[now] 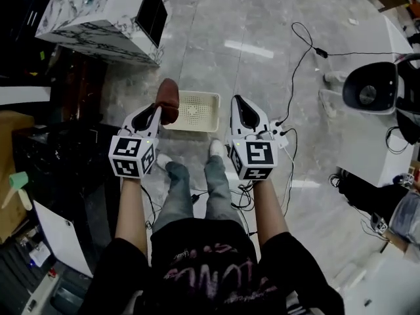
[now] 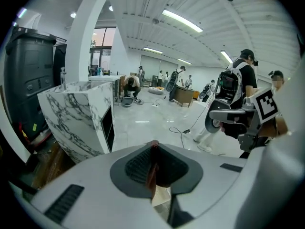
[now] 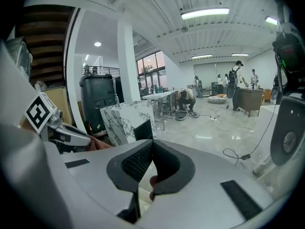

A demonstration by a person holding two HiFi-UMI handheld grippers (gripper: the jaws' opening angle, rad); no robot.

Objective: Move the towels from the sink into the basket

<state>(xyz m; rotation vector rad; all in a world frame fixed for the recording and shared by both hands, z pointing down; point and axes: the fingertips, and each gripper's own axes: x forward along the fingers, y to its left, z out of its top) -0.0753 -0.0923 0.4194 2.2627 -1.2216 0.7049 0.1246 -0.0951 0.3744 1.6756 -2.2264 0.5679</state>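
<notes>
Head view: looks steeply down on a person's two forearms, each holding tongs out over a grey polished floor [image 1: 216, 18].
Left tongs [image 1: 157, 108]: centre left of the frame, clamped on a reddish-brown towel [image 1: 168, 97]. The left gripper view shows a strip of that cloth pinched between the dark ribbed pads [image 2: 140, 166].
Towel: bunched at the tip of the left tongs, over the left edge of the basket. Whether it touches the basket cannot be told.
Right tongs [image 1: 237, 102]: centre right, just beside the basket's right edge. In the right gripper view the pads [image 3: 138, 161] meet at the tip. A small reddish patch [image 3: 151, 180] shows in the gap behind them; what it is cannot be told.
Basket [image 1: 213, 110]: white, rectangular and perforated, on the floor between the two tongs, just ahead of the person's shoes.
Marble counter [image 1: 98, 15]: white with dark veins, upper left of the frame, well apart from the basket, with a black opening in its side.
Writing: each pair of tongs carries a cube [image 1: 131, 156] with black-and-white square markers. Pink lettering [image 1: 203, 268] on the person's black shirt is too distorted to read.
Cables [image 1: 298, 51]: black, trailing over the floor at right. A white power strip [image 1: 279, 135] lies beside the right tongs.
</notes>
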